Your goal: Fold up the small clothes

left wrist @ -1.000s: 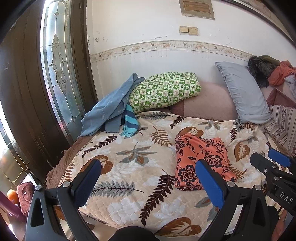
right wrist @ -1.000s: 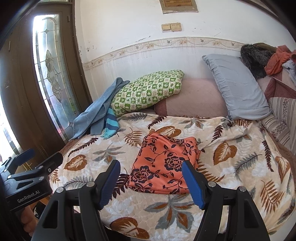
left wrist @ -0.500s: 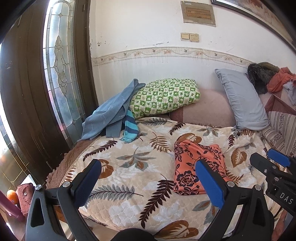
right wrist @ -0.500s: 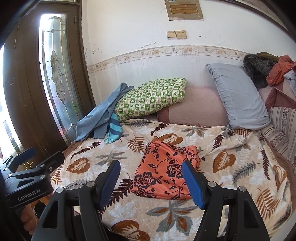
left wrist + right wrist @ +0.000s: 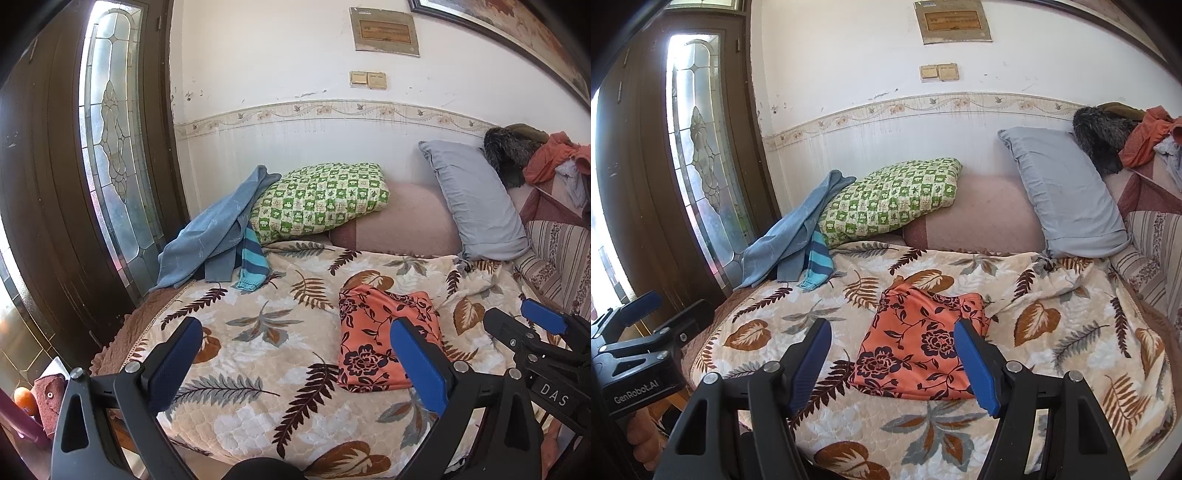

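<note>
While we hover both grippers over the bed, the left gripper [image 5: 295, 363] and right gripper [image 5: 892, 360] are spread wide, holding nothing; the folded orange floral garment [image 5: 916, 354] lies on the leaf-print blanket [image 5: 1052, 332].

The left gripper [image 5: 295, 360] and right gripper [image 5: 892, 356] both hover side by side, tilted downward, jaws spread wide with nothing between them; the hands behind them seem hidden.
</note>
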`<state>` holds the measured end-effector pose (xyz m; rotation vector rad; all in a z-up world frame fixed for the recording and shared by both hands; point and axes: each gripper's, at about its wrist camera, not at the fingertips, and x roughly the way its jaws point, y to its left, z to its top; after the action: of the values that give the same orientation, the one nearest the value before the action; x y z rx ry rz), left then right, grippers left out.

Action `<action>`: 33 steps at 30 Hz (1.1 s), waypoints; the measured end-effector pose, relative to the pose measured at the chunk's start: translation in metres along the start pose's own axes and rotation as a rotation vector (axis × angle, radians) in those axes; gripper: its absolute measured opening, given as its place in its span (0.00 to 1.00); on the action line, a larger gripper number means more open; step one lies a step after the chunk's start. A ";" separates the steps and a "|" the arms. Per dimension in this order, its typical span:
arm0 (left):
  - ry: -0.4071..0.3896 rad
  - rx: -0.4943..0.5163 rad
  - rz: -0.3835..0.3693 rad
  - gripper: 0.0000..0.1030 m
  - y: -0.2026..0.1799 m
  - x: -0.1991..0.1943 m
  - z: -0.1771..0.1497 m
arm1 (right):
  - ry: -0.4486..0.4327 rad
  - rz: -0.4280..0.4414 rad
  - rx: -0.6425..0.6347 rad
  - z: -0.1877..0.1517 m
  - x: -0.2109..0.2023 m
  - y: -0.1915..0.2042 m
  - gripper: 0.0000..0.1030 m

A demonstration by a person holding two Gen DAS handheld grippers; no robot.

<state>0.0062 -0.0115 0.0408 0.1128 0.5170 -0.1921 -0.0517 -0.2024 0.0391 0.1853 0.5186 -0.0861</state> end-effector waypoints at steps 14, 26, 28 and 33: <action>-0.004 0.019 -0.014 0.98 -0.005 -0.001 0.003 | -0.010 0.006 0.017 0.000 0.001 -0.002 0.70; -0.020 0.007 -0.031 0.98 0.000 0.001 0.008 | -0.018 0.001 0.010 0.004 0.007 0.002 0.70; -0.021 0.006 -0.030 0.98 0.001 0.001 0.009 | -0.020 -0.001 0.010 0.005 0.008 0.003 0.70; -0.026 -0.006 -0.039 0.98 0.006 0.003 0.009 | -0.021 -0.003 0.007 0.006 0.009 0.004 0.70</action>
<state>0.0144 -0.0081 0.0477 0.0943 0.4937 -0.2301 -0.0405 -0.1999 0.0405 0.1906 0.4981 -0.0927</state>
